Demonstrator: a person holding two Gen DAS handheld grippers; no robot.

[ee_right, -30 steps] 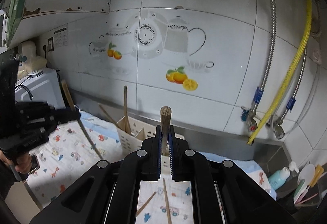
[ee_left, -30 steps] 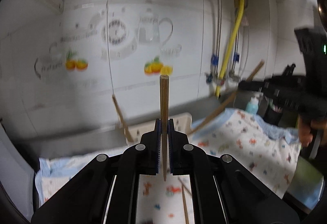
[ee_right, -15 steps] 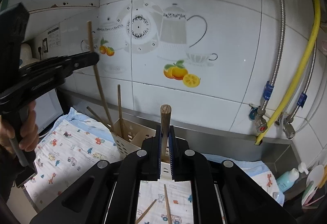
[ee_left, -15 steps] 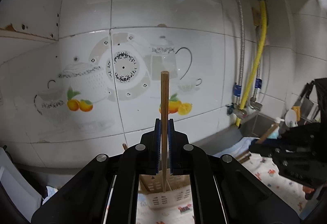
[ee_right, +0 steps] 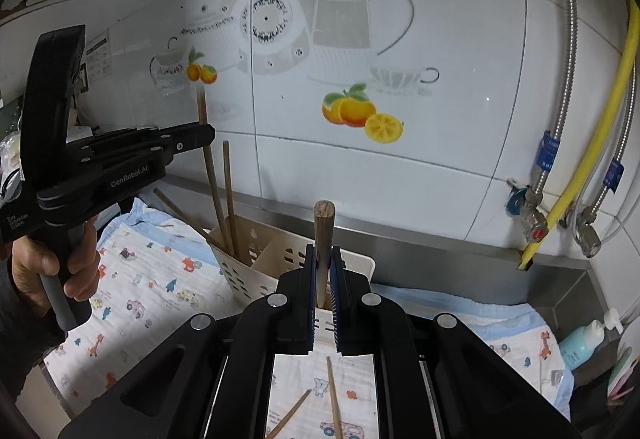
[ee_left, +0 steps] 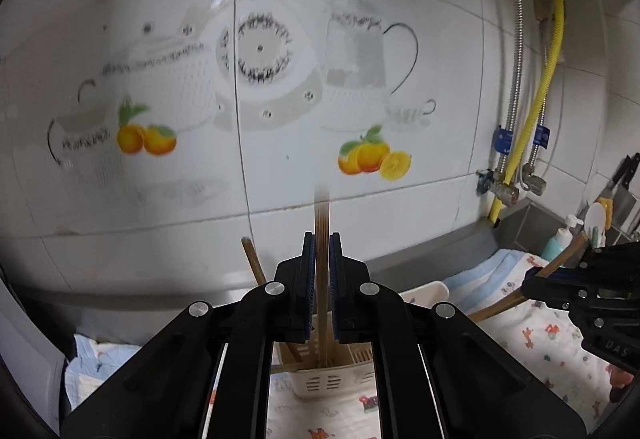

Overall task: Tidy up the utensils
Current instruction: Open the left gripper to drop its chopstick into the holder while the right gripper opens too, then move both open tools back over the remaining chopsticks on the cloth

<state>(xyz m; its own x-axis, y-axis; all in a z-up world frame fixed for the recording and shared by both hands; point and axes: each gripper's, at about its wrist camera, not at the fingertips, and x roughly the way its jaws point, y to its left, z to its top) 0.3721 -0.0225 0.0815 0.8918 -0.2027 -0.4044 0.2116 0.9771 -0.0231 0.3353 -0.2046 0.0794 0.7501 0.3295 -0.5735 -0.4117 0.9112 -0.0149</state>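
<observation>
Over the cloth-covered counter I am bringing both chopsticks to the holder just below and ahead of my tongs, left tongs clamping one chopstick upright, right tongs clamping another chopstick, each needing lowering into a slot.

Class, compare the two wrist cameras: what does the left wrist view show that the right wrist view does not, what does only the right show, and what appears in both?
Only the left wrist view shows the left gripper head-on, shut on a thin chopstick.

Only the right wrist view shows the hand gripping the left tool's handle, two loose chopsticks lying on the printed cloth, and the right gripper shut on a thicker wooden stick.

Both show the cream utensil holder with sticks standing in it, the teapot-and-oranges tile wall and the yellow hose.
</observation>
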